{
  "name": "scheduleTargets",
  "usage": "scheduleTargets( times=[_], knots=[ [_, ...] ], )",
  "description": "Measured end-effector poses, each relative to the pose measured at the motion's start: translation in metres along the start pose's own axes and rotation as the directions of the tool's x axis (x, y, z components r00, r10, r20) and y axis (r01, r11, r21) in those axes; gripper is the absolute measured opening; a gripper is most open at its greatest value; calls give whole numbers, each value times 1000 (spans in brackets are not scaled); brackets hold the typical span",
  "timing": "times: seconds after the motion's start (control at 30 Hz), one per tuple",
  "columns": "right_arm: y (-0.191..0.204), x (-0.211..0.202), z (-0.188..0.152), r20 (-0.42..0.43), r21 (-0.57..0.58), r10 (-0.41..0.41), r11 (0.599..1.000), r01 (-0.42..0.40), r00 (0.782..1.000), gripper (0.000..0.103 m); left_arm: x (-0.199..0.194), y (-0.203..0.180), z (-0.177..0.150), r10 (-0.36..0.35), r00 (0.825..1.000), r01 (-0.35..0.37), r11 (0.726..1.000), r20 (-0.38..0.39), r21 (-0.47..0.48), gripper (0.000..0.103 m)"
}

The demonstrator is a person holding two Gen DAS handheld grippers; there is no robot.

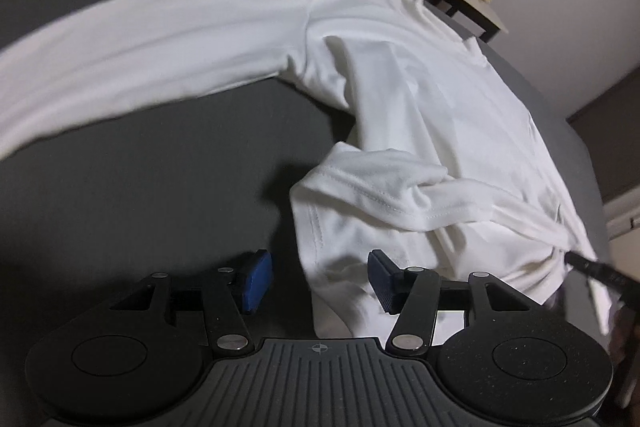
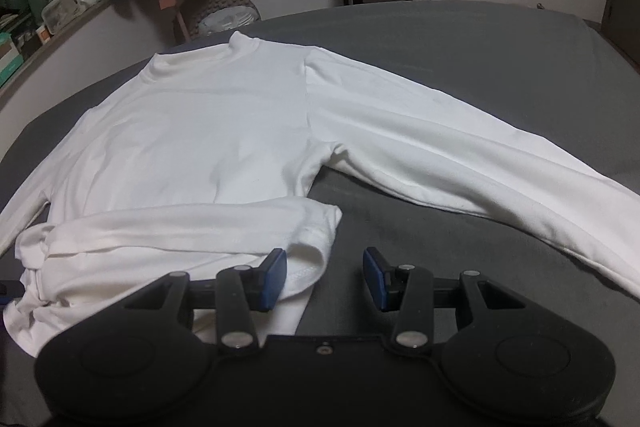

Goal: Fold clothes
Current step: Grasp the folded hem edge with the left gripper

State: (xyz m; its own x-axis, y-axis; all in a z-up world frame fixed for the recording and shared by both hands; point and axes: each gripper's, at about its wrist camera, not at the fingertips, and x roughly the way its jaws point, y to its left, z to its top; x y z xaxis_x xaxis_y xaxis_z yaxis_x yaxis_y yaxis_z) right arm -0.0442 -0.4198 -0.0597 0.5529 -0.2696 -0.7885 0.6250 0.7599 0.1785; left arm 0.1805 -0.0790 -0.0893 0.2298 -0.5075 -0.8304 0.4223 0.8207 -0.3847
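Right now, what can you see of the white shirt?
The shirt is a white long-sleeved top in soft knit with a raised collar, lying spread on the grey bed. One sleeve stretches out straight; the other is folded across the lower body, its stitched cuff near the hem corner. The hem area is bunched and wrinkled. Both grippers, left and right, are open at that corner, gripping nothing.
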Motion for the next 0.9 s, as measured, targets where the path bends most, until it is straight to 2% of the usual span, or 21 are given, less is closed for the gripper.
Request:
scheduleTargets(
  times=[0.03, 0.1, 0.17, 0.23, 0.3, 0.43, 0.6, 0.73, 0.9],
  knots=[
    [-1, -1, -1, 0, 3, -1, 1000, 1, 1000, 42, 1, -1, -1, 1, 1000, -1, 1000, 4, 5, 38],
    [-5, -3, -1, 5, 18, 0, 1000, 0, 1000, 42, 2, -3, 0, -14, 1000, 14, 1000, -1, 7, 35],
    [-11, -7, -1, 16, 43, 2, 999, -3, 1000, 42, 1, -4, 0, -18, 1000, 18, 1000, -4, 18, 24],
    [-16, -11, -1, 28, 68, 4, 998, -6, 1000, 42, 0, -4, 0, -16, 1000, 16, 999, -2, 29, 19],
    [-21, -14, -1, 37, 90, 7, 996, -11, 999, 42, -1, -3, 0, -18, 1000, 18, 1000, 2, 19, 3],
    [-22, -15, -2, 32, 93, 3, 996, -6, 999, 42, -8, -1, -1, -32, 999, 33, 999, 39, -7, 3],
    [-19, -17, -2, 41, 79, -4, 997, 1, 999, 42, -26, -2, 0, -11, 994, 11, 1000, 111, -2, 3],
    [-19, -17, -2, 41, 75, -3, 997, -1, 999, 42, -32, -5, 1, 90, 984, -99, 994, 153, 54, 3],
    [-19, -18, -3, 38, 61, -19, 998, 16, 999, 47, -29, -15, -1, 212, 962, -240, 957, 170, 162, 3]
  ],
)
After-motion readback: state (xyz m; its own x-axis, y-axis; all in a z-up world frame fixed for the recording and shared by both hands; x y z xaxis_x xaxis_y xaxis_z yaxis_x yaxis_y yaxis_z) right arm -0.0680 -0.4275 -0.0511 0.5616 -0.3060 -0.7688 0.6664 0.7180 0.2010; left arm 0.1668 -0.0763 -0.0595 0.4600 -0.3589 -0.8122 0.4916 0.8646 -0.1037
